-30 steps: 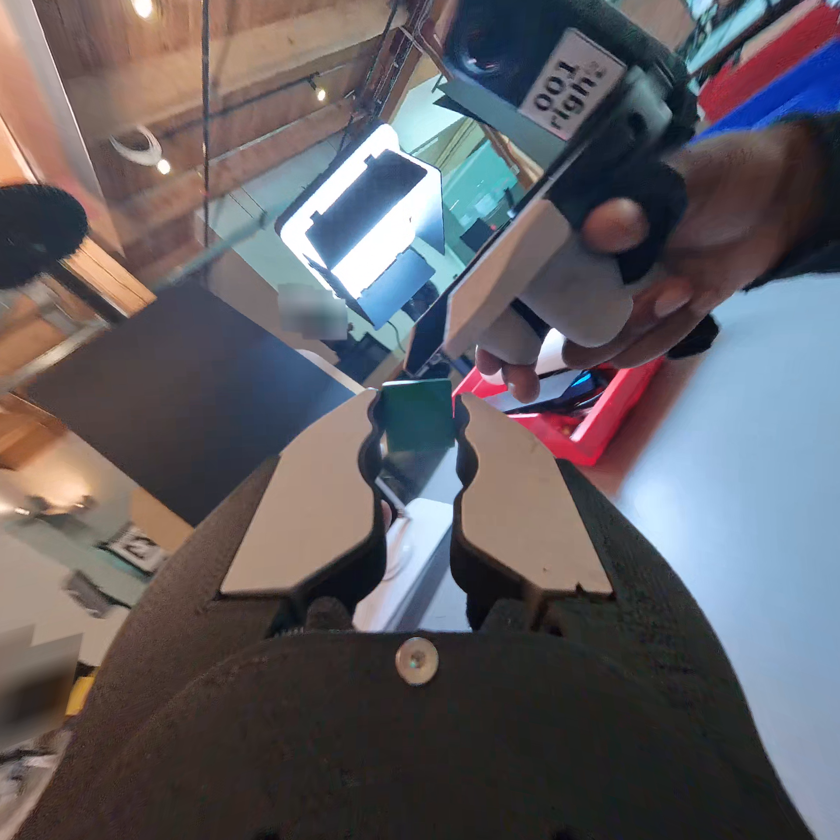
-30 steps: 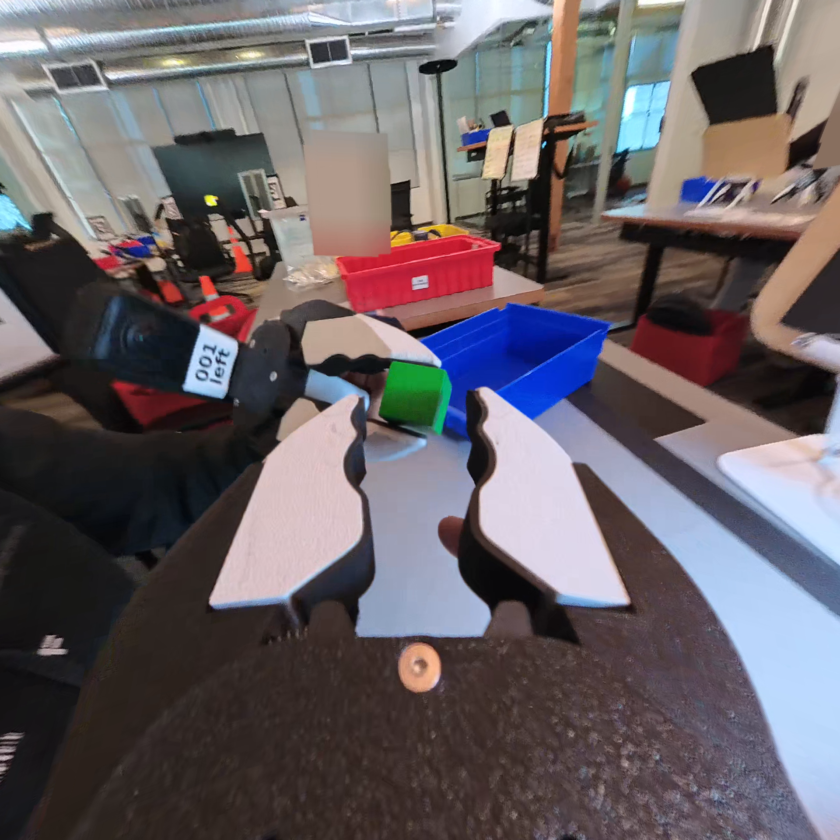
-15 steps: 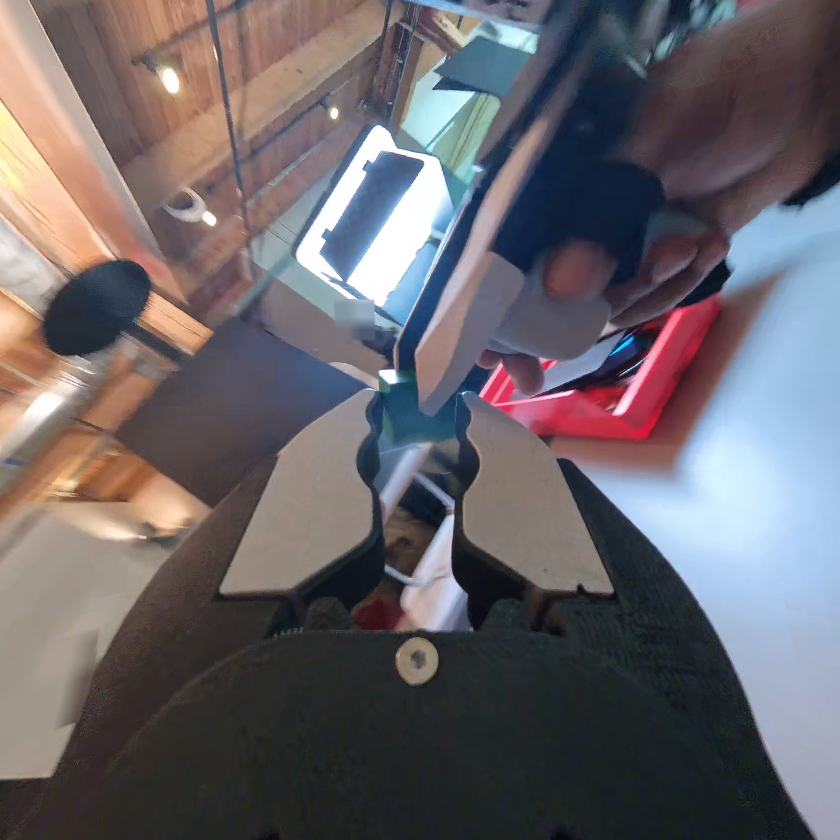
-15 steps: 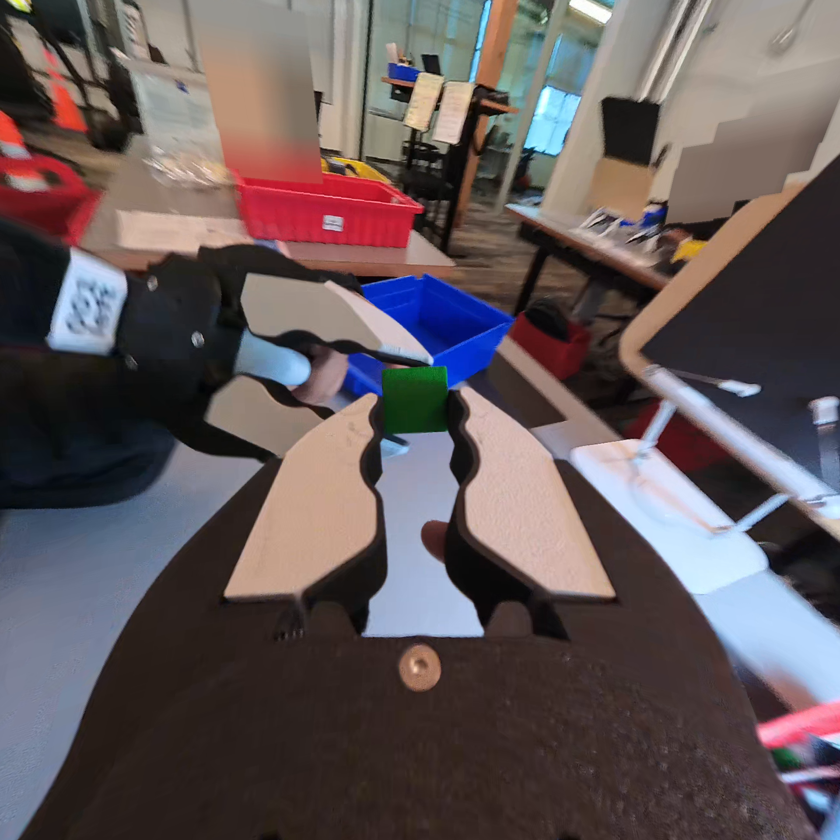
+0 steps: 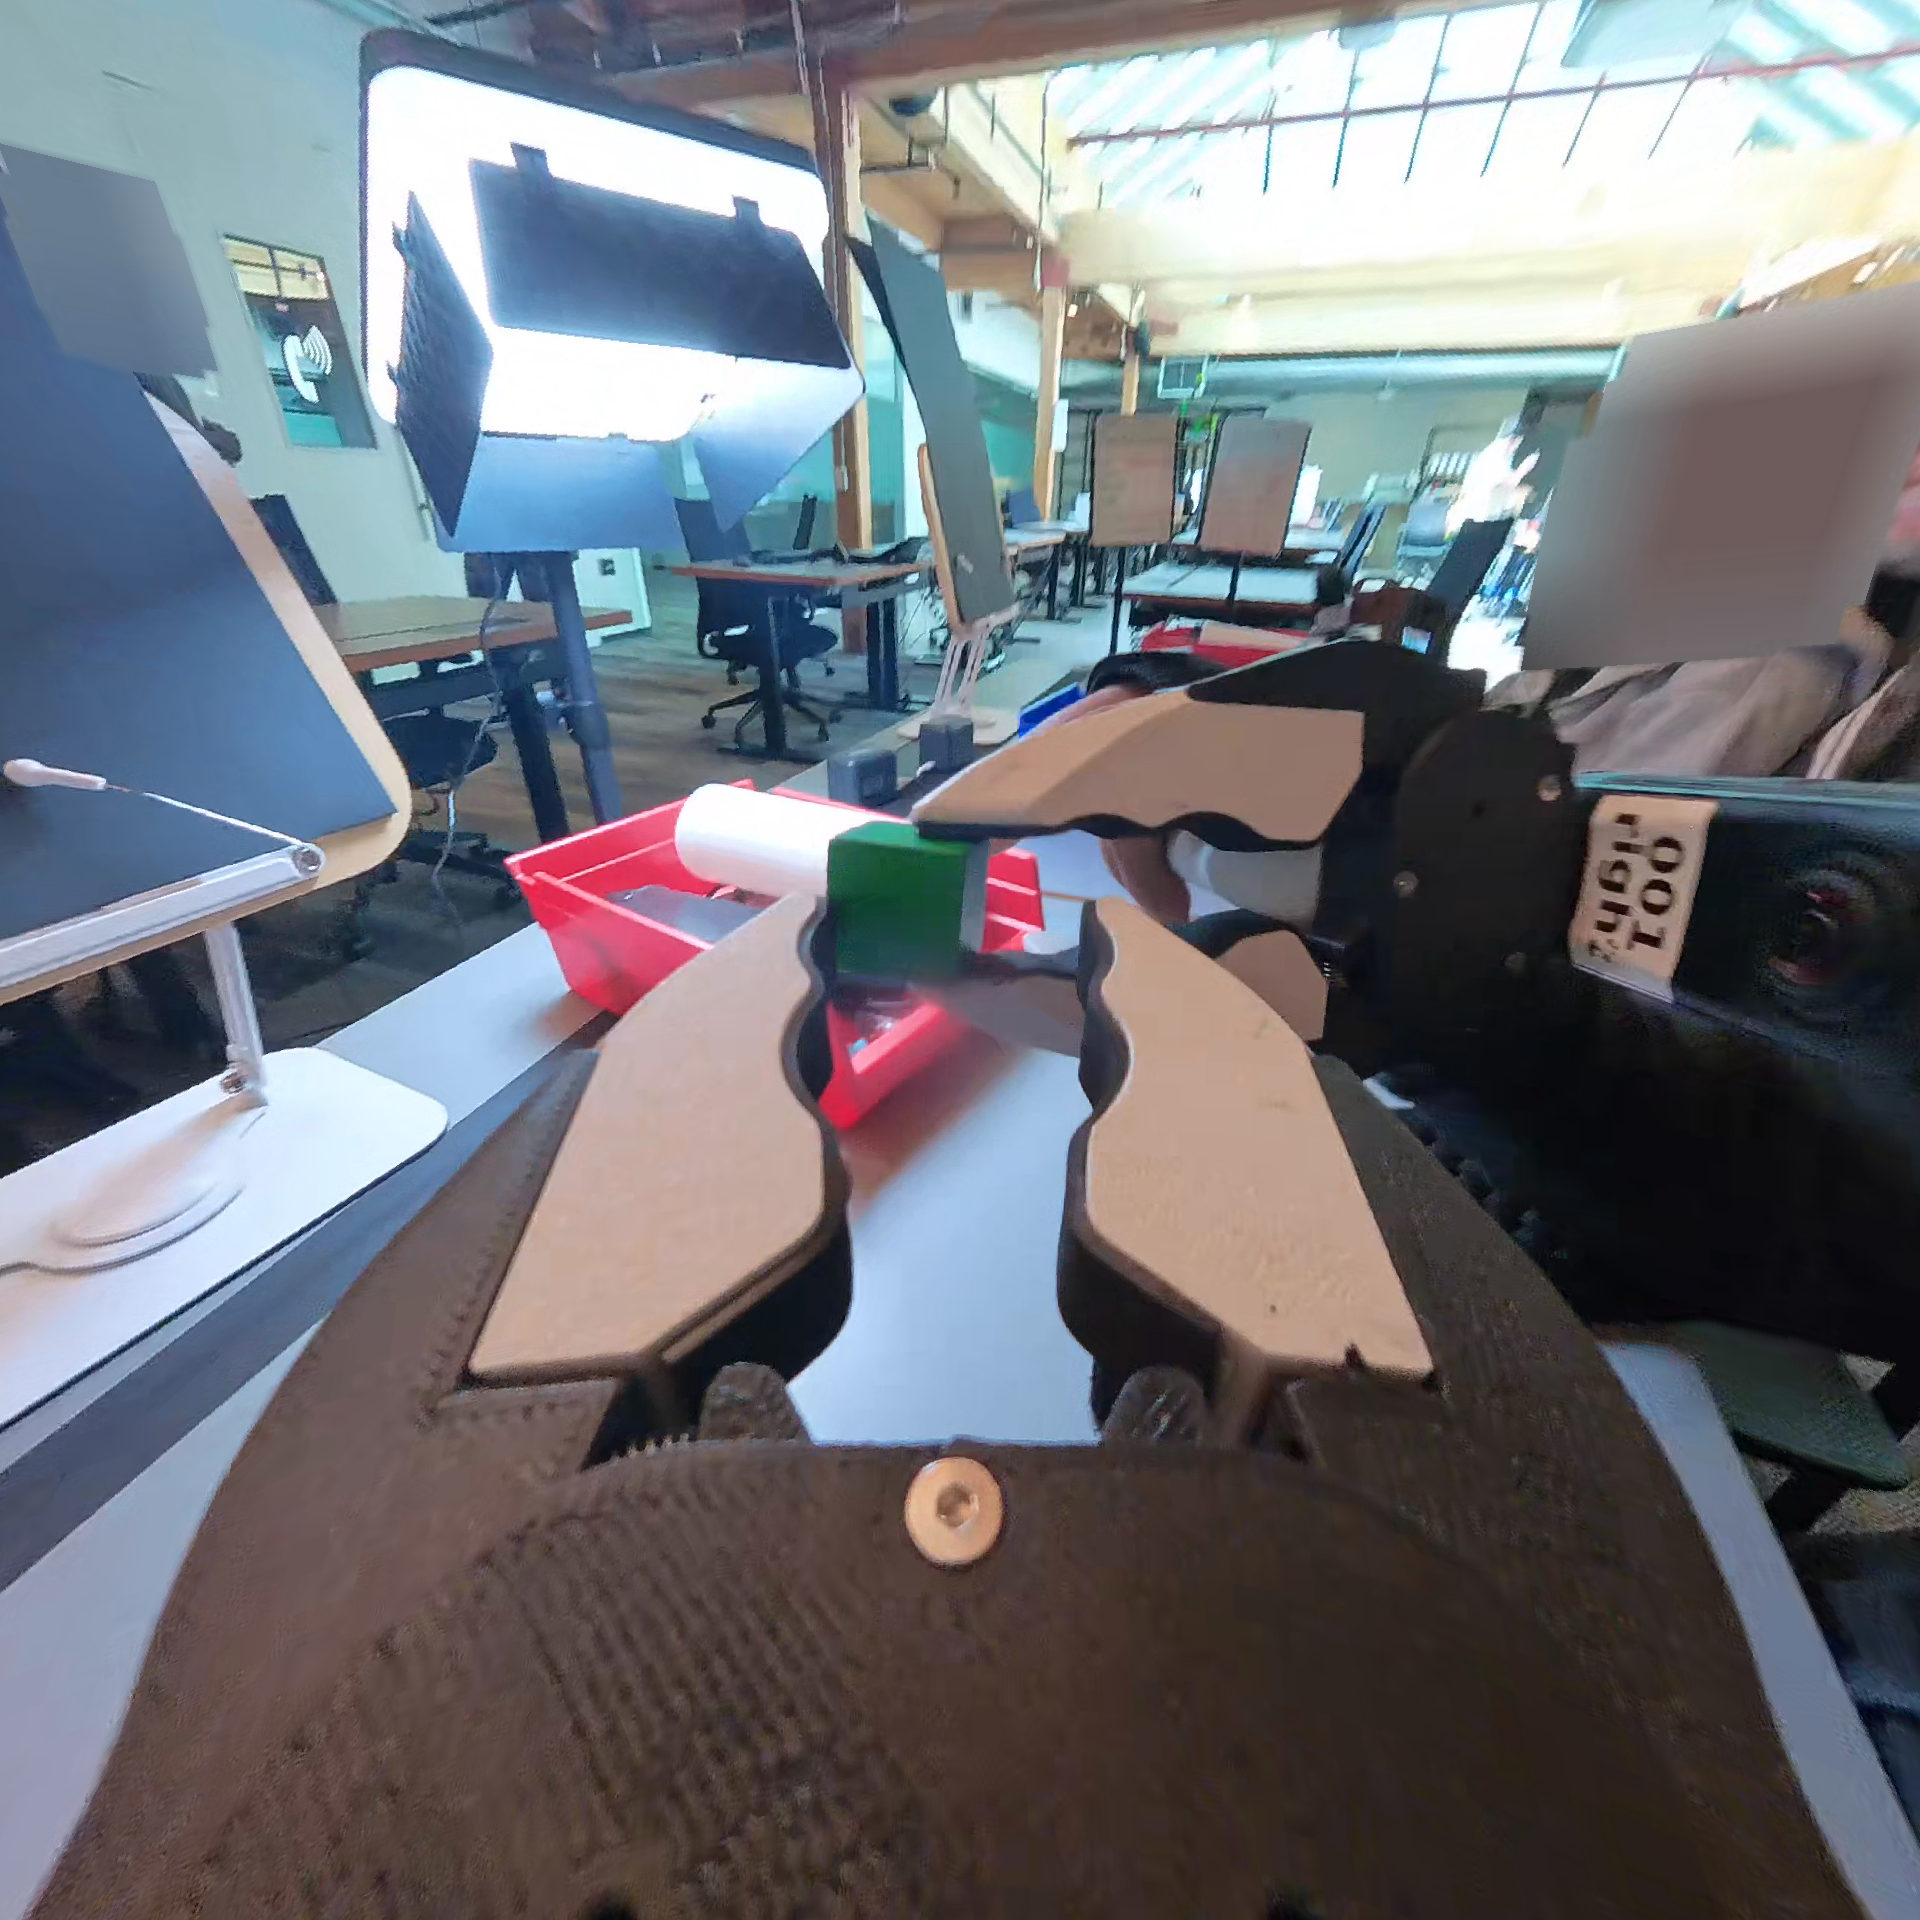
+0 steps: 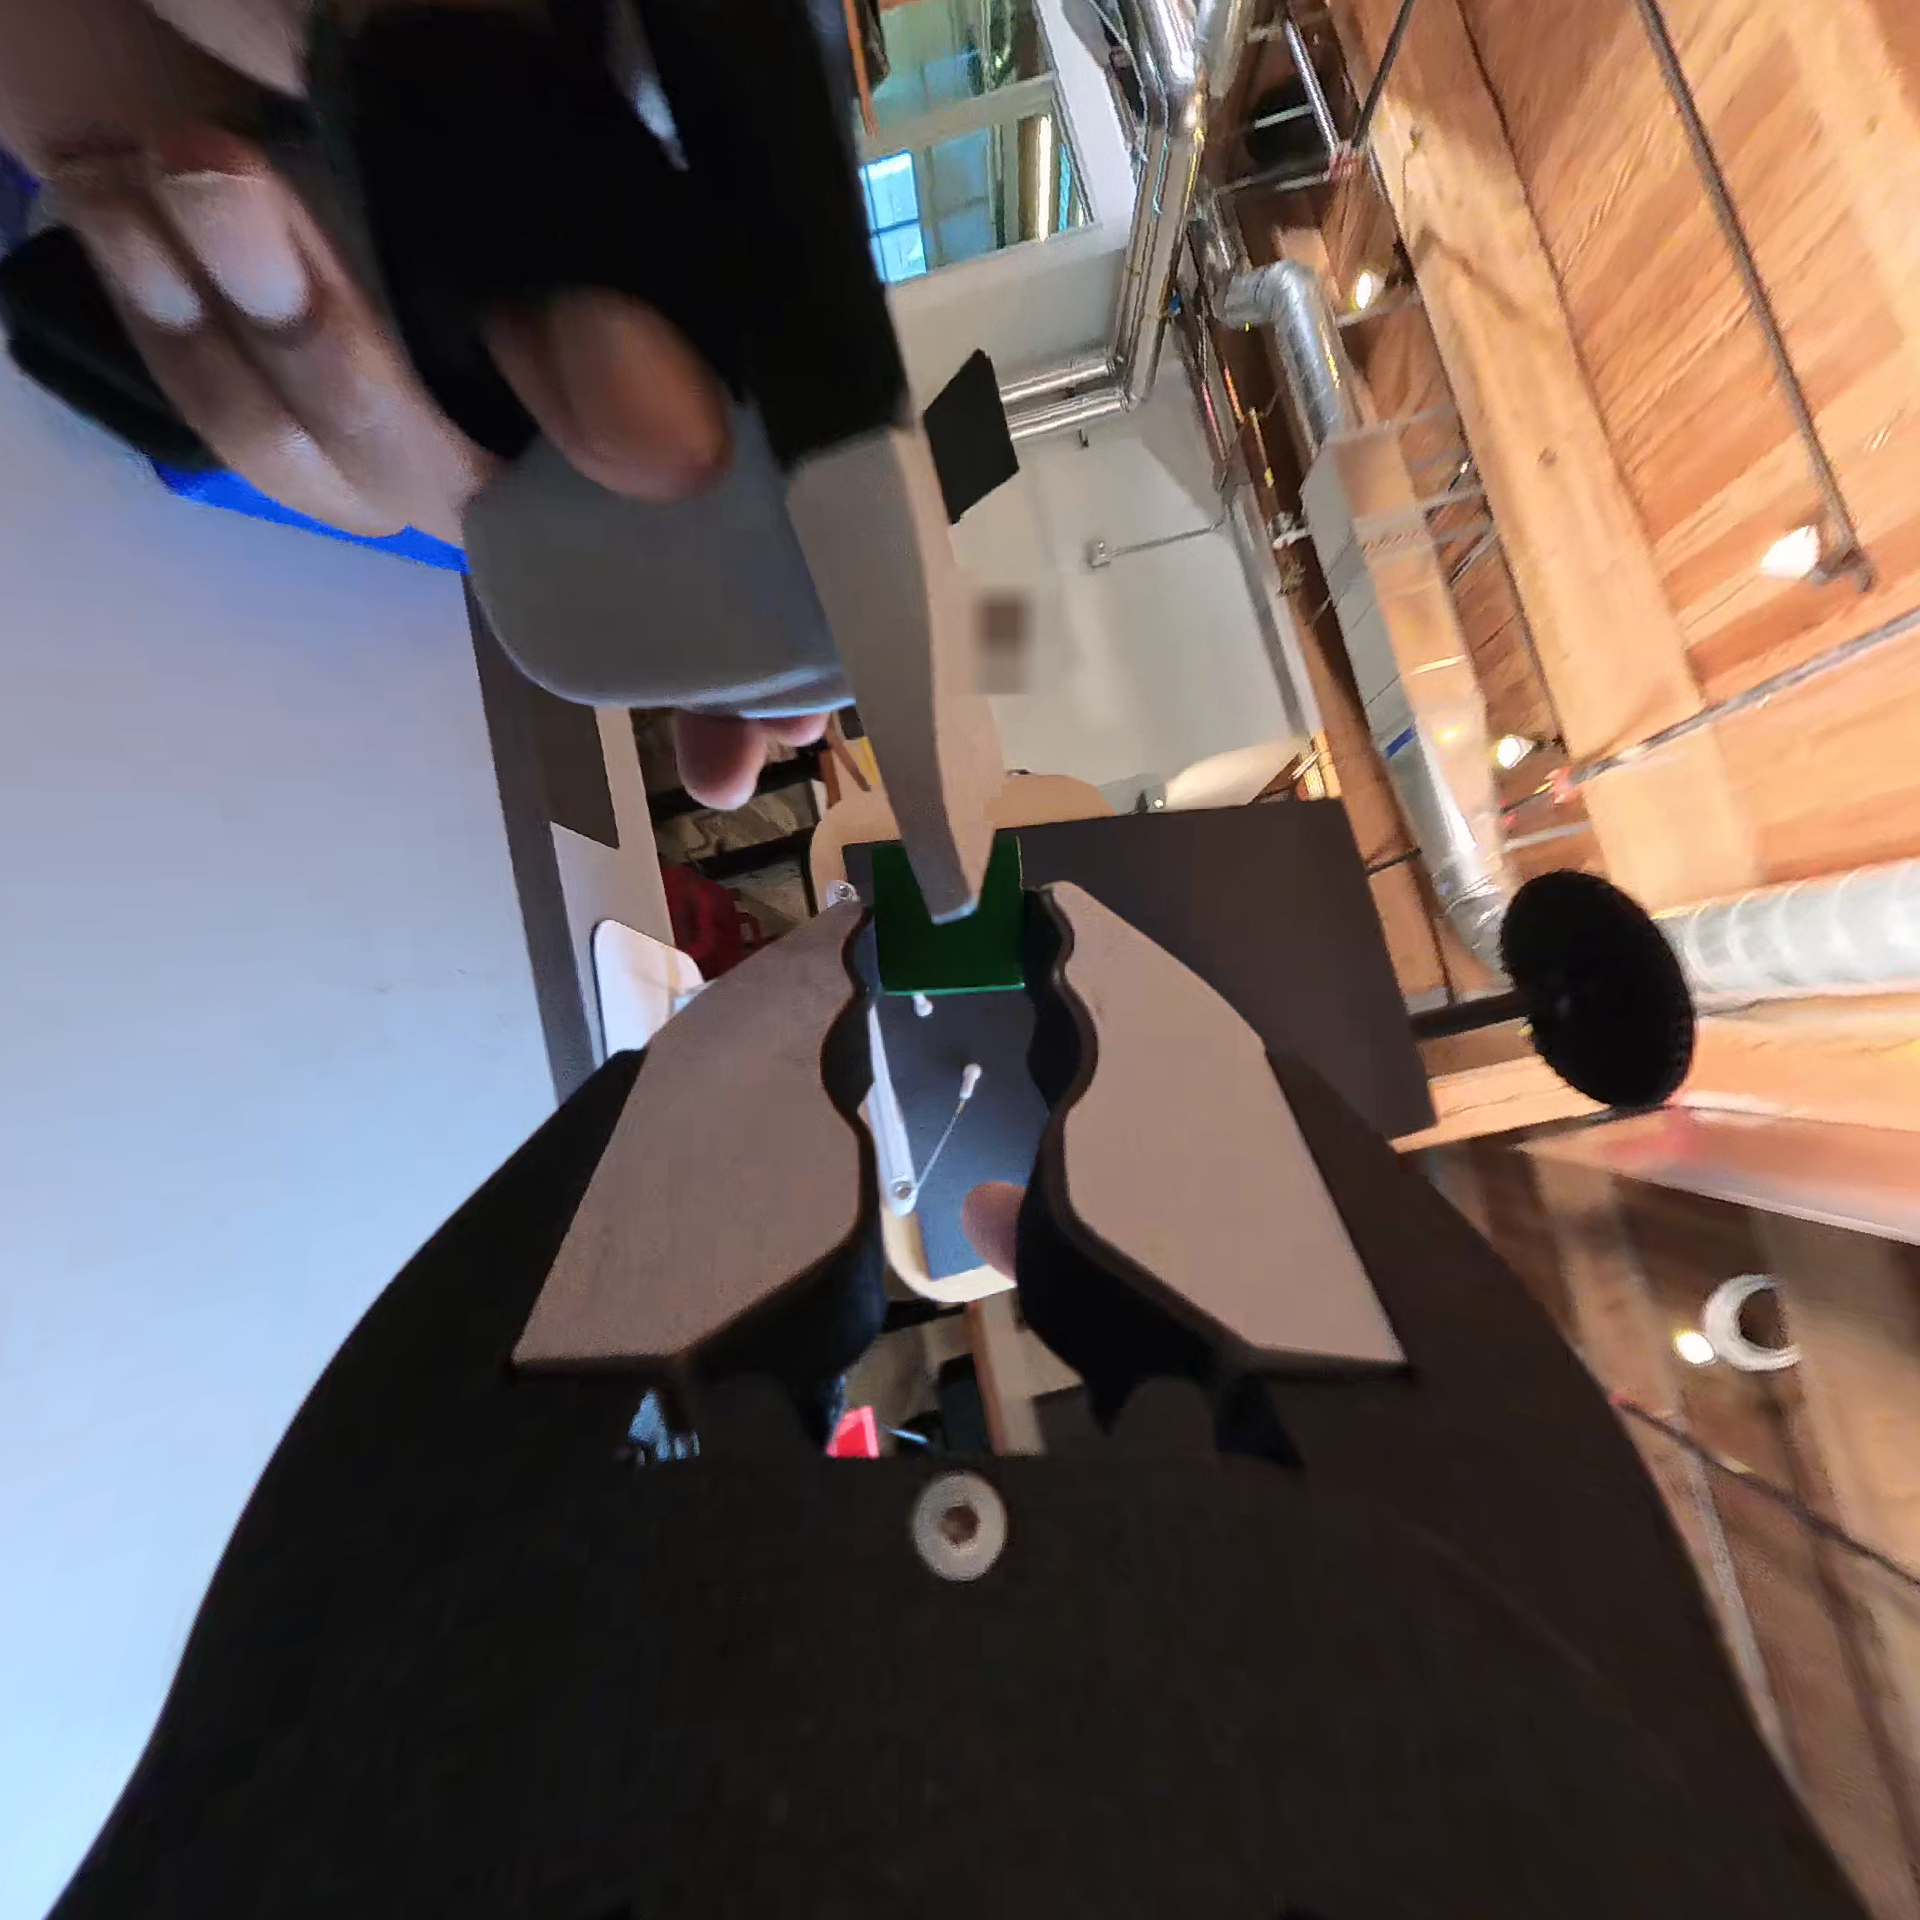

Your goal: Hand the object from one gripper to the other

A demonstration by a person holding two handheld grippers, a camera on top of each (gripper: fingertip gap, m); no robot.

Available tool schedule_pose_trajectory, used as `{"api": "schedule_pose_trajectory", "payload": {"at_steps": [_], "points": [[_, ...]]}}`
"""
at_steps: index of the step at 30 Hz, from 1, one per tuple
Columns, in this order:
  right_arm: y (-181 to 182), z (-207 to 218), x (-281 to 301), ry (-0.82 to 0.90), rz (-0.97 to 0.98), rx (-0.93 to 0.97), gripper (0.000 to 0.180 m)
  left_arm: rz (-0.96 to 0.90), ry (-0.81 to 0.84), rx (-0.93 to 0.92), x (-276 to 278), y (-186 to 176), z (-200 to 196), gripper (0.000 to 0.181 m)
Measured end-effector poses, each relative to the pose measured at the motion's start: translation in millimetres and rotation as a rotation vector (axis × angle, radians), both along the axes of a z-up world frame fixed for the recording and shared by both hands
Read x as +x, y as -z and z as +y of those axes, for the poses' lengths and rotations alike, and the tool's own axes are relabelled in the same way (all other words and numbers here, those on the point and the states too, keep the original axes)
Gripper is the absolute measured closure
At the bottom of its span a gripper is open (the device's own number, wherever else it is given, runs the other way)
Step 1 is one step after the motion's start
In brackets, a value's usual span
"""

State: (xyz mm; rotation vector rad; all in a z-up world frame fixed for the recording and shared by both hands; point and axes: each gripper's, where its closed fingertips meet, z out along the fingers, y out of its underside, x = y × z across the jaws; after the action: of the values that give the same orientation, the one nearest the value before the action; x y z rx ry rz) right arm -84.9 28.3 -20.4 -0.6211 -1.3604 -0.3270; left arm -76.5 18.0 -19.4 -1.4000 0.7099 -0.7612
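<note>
Green block clamped in right hand-held gripper. Left hand-held gripper fingers spread, block touching only left finger. Red bin at 11 o'clock behind.

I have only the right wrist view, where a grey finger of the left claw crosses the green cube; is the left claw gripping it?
Observer: No. The left wrist view shows the left claw open: one finger lies close against the green cube, and the other stands clear of it.
Operator: Then what carries it?
Observer: The right claw alone, shut on its top and bottom faces.
Operator: What is around it there?
Observer: It hangs over the grey table, and a red bin with a white roll sits just beyond.
</note>
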Motion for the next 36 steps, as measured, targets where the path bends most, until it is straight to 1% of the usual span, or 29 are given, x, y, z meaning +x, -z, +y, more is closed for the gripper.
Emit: {"api": "schedule_pose_trajectory", "payload": {"at_steps": [1, 4, 8, 10, 12, 14, 15, 17, 20, 32, 36], "points": [[1.5, -2.9, -2.0, 0.000, -0.022, 0.040, 0.153, 0.019, -0.009, 0.000, -0.3, 2.6, 1.3, 0.137], [2.2, -15.7, -6.4, -0.040, -0.052, 0.107, 0.152, 0.042, 0.010, 0.020, -1.7, 4.9, -0.2, 0.150], [-3.9, -30.6, -5.9, -0.125, -0.035, 0.105, 0.153, 0.042, 0.097, 0.081, -1.1, -1.4, -13.1, 0.151], [-8.9, -33.0, -3.1, -0.177, 0.022, 0.016, 0.153, 0.039, 0.106, 0.129, -1.3, -6.2, -17.5, 0.158], [-16.8, -39.9, 1.0, -0.286, 0.108, -0.136, 0.160, 0.034, 0.079, 0.172, -3.3, -10.3, -17.7, 0.169], [-25.5, -45.2, 6.2, -0.358, 0.166, -0.223, 0.169, 0.026, 0.091, 0.165, -3.8, -9.5, -18.1, 0.181], [-25.2, -44.5, 7.8, -0.361, 0.163, -0.234, 0.179, 0.002, 0.098, 0.153, -4.6, -10.5, -17.5, 0.181], [-19.5, -38.7, 8.9, -0.340, 0.135, -0.223, 0.179, -0.044, 0.108, 0.117, -8.0, -10.8, -14.1, 0.181], [-24.7, -33.8, 14.0, -0.378, 0.196, -0.317, 0.180, -0.061, 0.082, 0.099, -16.7, -9.6, -7.2, 0.181], [-27.1, -24.8, 15.6, -0.346, 0.234, -0.347, 0.180, -0.044, 0.025, 0.132, -27.2, -16.4, -3.9, 0.181], [-29.9, -22.3, 17.4, -0.358, 0.267, -0.390, 0.180, -0.054, 0.009, 0.146, -34.2, -23.5, -5.1, 0.181]]}}
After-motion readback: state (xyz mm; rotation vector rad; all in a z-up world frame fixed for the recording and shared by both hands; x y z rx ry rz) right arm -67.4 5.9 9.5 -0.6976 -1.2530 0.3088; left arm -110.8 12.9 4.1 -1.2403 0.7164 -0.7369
